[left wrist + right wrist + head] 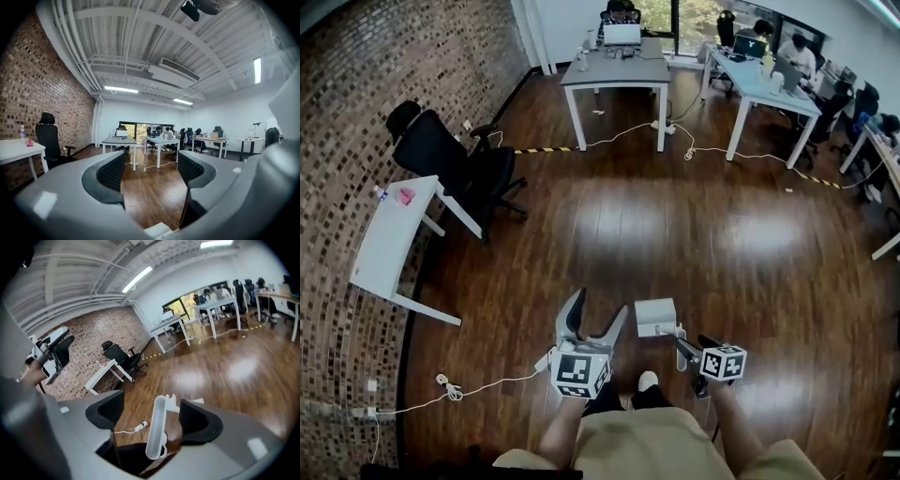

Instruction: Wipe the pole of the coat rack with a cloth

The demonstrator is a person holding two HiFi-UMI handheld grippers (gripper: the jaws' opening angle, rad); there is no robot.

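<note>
Dark-brown glossy plank floor (656, 225) fills the open office. No coat rack pole or cloth shows in any view, so wiping isn't started. Grey two-jaw left gripper (151, 169) gapes empty, held low, probably just carried. Grey two-jaw right gripper (152, 408) has jaws wide apart. A narrow white block (156, 432) sits between them, unclamped; lifted or on the floor, can't tell.
</note>
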